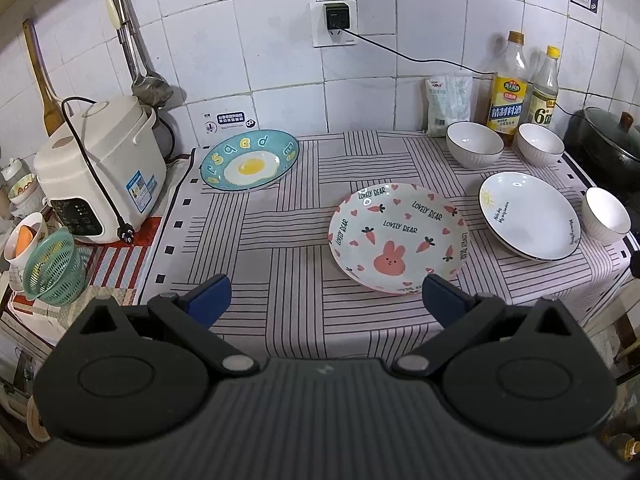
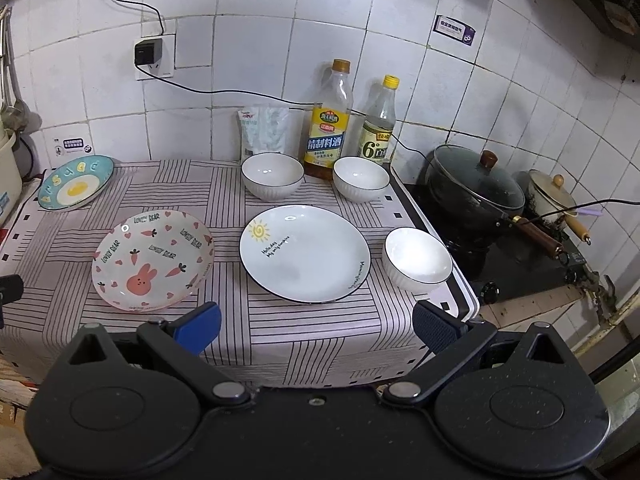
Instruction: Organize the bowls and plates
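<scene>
A: Where do the plates sit on the bench (image 1: 280, 240)?

B: Three of them, all flat on the striped cloth. The egg plate (image 1: 250, 165) is at the back left corner, just beside the cooker (image 1: 100, 168). The bunny plate (image 1: 398, 236) lies near the front edge, about the middle. The sun plate (image 2: 304, 254) is to its right, close but apart.

A: And the bowls?

B: Three white ones, all upright. Two stand along the back edge in front of the bottles (image 2: 328, 128): the left bowl (image 2: 272, 176) and the middle bowl (image 2: 361, 179). The right bowl (image 2: 418, 260) sits at the right edge, just beside the sun plate, next to the stove with its pot (image 2: 474, 196).

A: The claws?

B: The left claw (image 1: 326, 300) hangs over the front edge with its blue pads (image 1: 210, 294) wide apart, gripping nothing; the bunny plate is just ahead of its right pad. The right claw (image 2: 316, 326) is also spread wide and empty, over the front edge before the sun plate.
</scene>
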`<act>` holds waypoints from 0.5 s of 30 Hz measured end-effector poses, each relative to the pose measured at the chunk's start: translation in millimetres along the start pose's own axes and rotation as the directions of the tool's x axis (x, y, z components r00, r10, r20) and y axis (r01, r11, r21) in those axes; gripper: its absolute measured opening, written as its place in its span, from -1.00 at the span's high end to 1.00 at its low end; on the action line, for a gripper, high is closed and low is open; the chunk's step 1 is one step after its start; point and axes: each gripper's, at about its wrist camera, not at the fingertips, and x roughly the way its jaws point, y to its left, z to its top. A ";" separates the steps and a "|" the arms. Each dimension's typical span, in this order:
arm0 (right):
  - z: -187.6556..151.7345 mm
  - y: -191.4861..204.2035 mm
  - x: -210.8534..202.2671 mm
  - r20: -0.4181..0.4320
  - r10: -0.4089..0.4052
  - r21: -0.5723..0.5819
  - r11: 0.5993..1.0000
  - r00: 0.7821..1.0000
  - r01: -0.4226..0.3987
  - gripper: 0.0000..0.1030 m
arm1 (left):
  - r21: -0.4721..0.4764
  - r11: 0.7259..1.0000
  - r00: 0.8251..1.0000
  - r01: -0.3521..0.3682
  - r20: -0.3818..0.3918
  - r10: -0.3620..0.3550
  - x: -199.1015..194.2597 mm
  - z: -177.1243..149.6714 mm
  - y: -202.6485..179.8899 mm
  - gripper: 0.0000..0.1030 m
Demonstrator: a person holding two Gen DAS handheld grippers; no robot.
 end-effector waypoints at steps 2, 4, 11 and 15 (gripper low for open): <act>-0.3 -0.5 0.3 -0.001 -0.002 0.002 1.000 1.000 0.002 -1.00 | 0.001 1.000 1.000 0.000 -0.001 0.000 0.0 -0.2 0.0 -1.00; -0.8 -1.2 0.4 -0.002 -0.003 0.003 1.000 1.000 0.003 -1.00 | 0.000 1.000 1.000 0.001 -0.001 -0.001 -0.4 -0.2 0.6 -1.00; -1.4 -0.8 0.7 0.003 -0.001 0.000 1.000 1.000 0.001 -1.00 | 0.002 1.000 1.000 0.009 -0.009 -0.009 1.1 -0.8 0.2 -1.00; -1.6 1.0 -0.9 0.032 0.033 -0.005 0.999 0.999 -0.032 -1.00 | 0.005 1.000 1.000 0.022 -0.022 -0.022 5.5 -0.4 1.0 -1.00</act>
